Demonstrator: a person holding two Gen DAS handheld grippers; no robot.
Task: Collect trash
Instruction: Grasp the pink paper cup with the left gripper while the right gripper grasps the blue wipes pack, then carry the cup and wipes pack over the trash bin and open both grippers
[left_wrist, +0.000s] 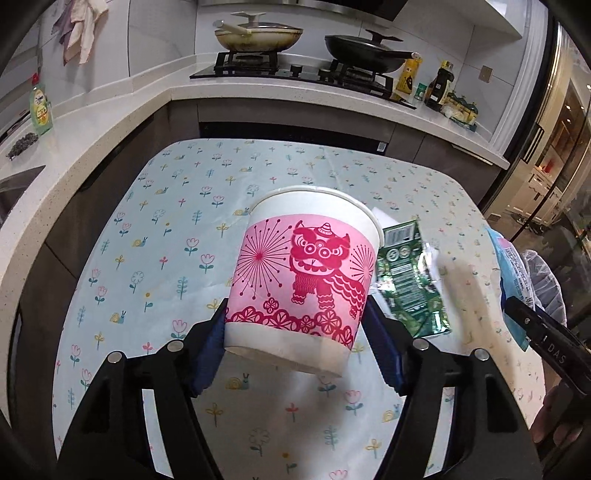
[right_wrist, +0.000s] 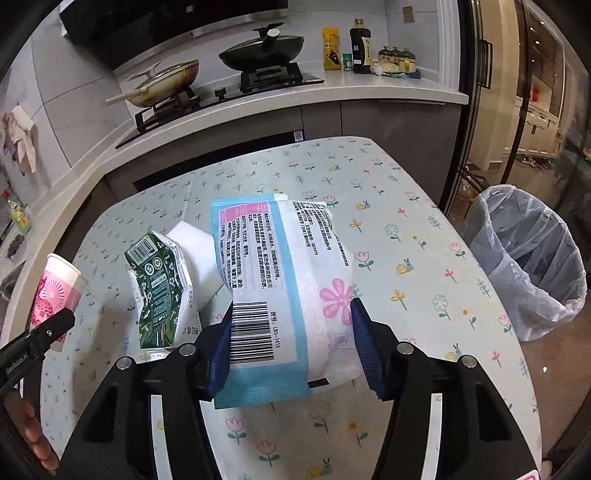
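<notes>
Paper cup: white cup (left_wrist: 303, 280) with a pink lion-dance print, tilted, its base clear of the tablecloth.
Left gripper: jaws of the left gripper (left_wrist: 295, 332) clamped on the cup's lower wall, a blue pad pressing each side.
Wet-wipe pack: soft blue-and-white wet-wipe pack (right_wrist: 284, 295) with a barcode and a pink flower, raised off the table.
Right gripper: jaws of the right gripper (right_wrist: 291, 343) clamped across the pack's lower half; the film bulges between the pads.
Table: floral tablecloth (right_wrist: 406, 229) on a round-cornered table, set in front of the kitchen counter.
Items left: crumpled green snack bag (right_wrist: 159, 291) standing on the cloth, touching a white box (right_wrist: 192, 240) behind it; neither is held.
Bin: lined trash bin (right_wrist: 524, 258) on the floor just beyond the table's right edge, mouth open, seen from the right wrist.
Step in hand, as judged: both items are lifted; carrying them to the bin comes next.
Method advised: send the pack first, since the right hand is nearer the bin; bring each item over the middle of the mouth before parting the jaws.
Grip caution: the thin cup wall will buckle under more squeeze; hold the present pressure.
Clearance caution: keep both loads above the green bag while crossing, and keep the two grippers from meeting.
</notes>
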